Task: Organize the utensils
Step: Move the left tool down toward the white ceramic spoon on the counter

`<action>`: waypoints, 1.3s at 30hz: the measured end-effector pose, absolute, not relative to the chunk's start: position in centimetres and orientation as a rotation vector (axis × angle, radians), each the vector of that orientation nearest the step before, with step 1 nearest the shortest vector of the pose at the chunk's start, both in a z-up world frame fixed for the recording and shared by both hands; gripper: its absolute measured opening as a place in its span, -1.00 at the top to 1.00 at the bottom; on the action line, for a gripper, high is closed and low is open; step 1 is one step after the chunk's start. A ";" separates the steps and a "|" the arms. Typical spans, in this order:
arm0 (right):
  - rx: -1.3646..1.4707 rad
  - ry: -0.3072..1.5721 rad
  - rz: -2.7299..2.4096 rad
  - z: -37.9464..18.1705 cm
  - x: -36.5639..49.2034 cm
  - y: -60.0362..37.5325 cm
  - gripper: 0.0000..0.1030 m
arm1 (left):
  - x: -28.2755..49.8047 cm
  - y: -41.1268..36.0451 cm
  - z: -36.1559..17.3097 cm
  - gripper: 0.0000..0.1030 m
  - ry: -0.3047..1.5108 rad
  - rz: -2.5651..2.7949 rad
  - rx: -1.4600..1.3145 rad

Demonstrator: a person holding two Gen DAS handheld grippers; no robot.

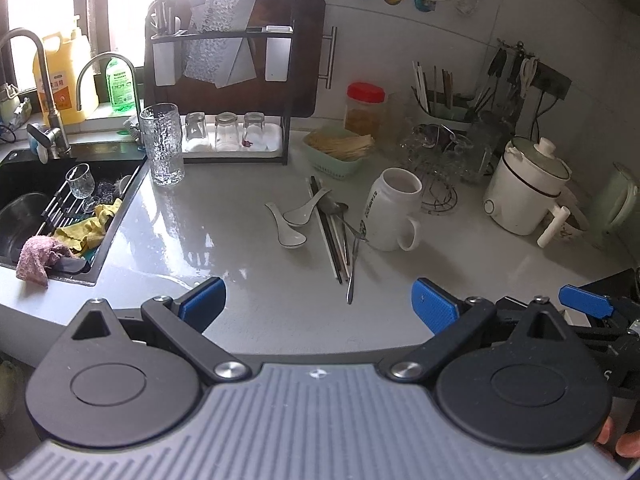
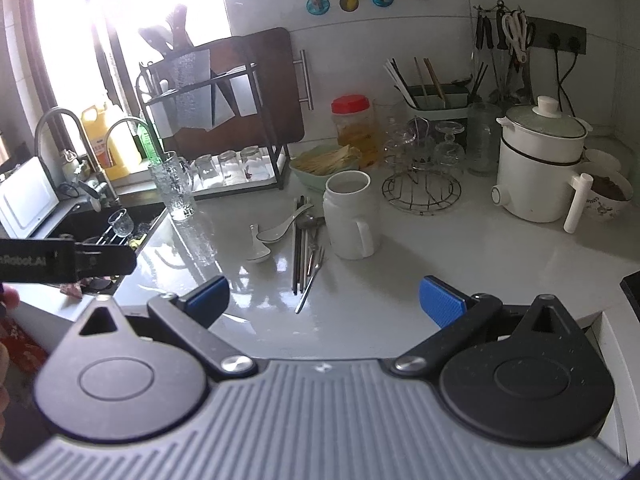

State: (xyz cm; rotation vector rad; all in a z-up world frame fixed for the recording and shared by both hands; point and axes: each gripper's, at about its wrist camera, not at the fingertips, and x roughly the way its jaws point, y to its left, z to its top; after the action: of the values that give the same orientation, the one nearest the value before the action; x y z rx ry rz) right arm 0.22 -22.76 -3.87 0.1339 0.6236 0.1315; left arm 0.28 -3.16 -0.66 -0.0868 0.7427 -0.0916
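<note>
Utensils [image 1: 334,232] lie piled on the surface [image 1: 240,280] beside the white mug [image 1: 390,210]; my left gripper [image 1: 318,300] and right gripper [image 2: 324,300] hover wide, empty.

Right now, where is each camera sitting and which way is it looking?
Left wrist: sits on the left hand-held gripper, looks across the counter at the spoons; open blue fingers and a fingertip show.
Right wrist: sits on the right hand-held gripper, faces the same counter from further right; open blue fingers and the left hand-held gripper's body at the left edge show.
Both share the mug, chopsticks, sink and white pot.
</note>
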 end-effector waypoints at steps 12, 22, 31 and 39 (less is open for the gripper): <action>0.146 0.625 0.130 -4.2 0.4 -23.1 -1.00 | 0.9 -3.6 -1.3 -0.96 0.756 -0.104 -0.083; 0.142 0.628 0.118 -4.8 1.1 -23.0 -1.00 | 2.3 -4.1 -2.0 -0.96 0.773 -0.117 -0.076; 0.130 0.637 0.100 -4.6 2.9 -23.2 -1.00 | 4.7 -4.5 -1.8 -0.96 0.775 -0.124 -0.076; 0.113 0.686 0.078 -2.6 6.4 -23.6 -1.00 | 8.5 -4.0 -1.4 -0.96 0.815 -0.154 -0.121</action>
State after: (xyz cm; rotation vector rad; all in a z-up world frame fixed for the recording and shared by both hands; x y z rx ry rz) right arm 6.42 -23.62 -2.57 0.1127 0.6865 0.0777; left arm 8.50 -3.95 -1.41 -0.1207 0.8145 -0.1540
